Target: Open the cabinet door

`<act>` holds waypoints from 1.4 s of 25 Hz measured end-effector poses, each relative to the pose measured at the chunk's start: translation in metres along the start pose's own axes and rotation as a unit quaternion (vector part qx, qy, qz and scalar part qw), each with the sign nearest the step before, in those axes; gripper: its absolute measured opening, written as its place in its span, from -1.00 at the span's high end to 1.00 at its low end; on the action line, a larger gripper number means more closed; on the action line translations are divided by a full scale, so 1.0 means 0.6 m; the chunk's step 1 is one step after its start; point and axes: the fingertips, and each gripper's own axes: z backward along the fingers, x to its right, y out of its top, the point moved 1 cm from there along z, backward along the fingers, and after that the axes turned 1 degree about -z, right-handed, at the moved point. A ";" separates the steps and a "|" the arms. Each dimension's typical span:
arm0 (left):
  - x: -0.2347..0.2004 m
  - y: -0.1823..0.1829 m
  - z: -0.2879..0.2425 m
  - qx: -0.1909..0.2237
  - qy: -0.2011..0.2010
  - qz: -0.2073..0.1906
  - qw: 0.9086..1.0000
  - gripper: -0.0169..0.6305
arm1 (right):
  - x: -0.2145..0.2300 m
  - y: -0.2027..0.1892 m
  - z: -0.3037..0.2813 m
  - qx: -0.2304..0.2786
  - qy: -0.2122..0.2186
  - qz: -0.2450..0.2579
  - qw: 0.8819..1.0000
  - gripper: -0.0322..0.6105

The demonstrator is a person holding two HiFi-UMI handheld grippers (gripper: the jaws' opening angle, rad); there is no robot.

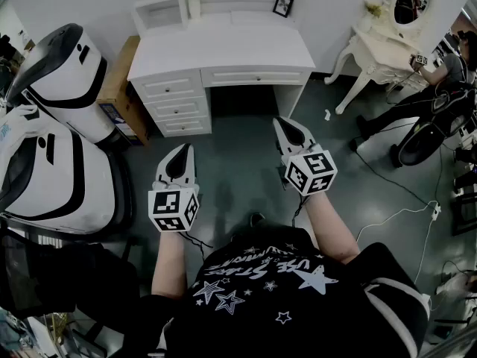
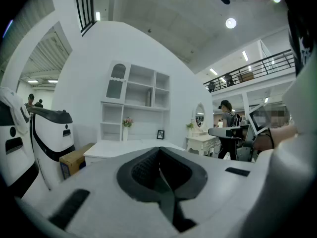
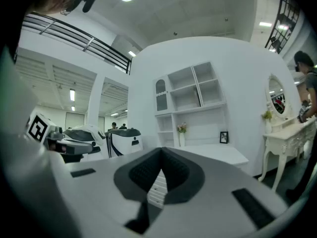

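The person stands facing a white desk (image 1: 223,47) with a stack of drawers (image 1: 179,107) on its left side, holding both grippers level and pointed toward it, well short of the furniture. The left gripper (image 1: 181,159) has its jaws fully together, tips meeting, with nothing between them. The right gripper (image 1: 289,134) looks the same in its own view: fingertips touching at the front and empty (only a slim gap lower down, through which the drawers show).

On the desk stands a white shelf unit (image 2: 136,100), and the cabinet door (image 2: 117,81) is the small arched one in its upper left compartment, closed. Both grippers are well apart from it. Below it a vase of flowers (image 2: 127,128) stands on the desktop, with a small picture frame (image 1: 282,5) further right.

To the left are large white-and-black machines (image 1: 59,66) and a cardboard box (image 2: 74,157). To the right a white dressing table (image 1: 373,54) carries an oval mirror, with another person (image 1: 440,88) beside it
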 end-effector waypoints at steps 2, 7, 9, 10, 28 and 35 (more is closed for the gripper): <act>0.002 0.000 0.001 0.000 -0.006 0.000 1.000 0.92 | -0.006 -0.002 -0.004 -0.005 0.004 0.003 1.000 0.89; 0.001 -0.012 0.004 -0.016 0.000 -0.006 1.000 0.92 | -0.019 -0.010 -0.014 -0.015 0.027 -0.017 0.999 0.89; -0.003 -0.019 0.004 -0.025 0.012 0.004 1.000 0.92 | -0.019 -0.014 -0.017 -0.019 0.034 -0.028 0.999 0.89; -0.003 -0.023 0.005 -0.027 0.015 0.012 0.999 0.92 | -0.017 -0.017 -0.018 -0.022 0.034 -0.028 0.999 0.89; -0.047 0.021 -0.028 0.022 0.034 0.009 0.999 -0.01 | 0.034 -0.020 -0.047 0.001 0.000 -0.032 0.999 0.89; -0.090 0.048 -0.095 0.042 0.045 0.001 0.998 -0.24 | 0.064 -0.005 -0.136 0.021 0.028 -0.058 0.998 0.89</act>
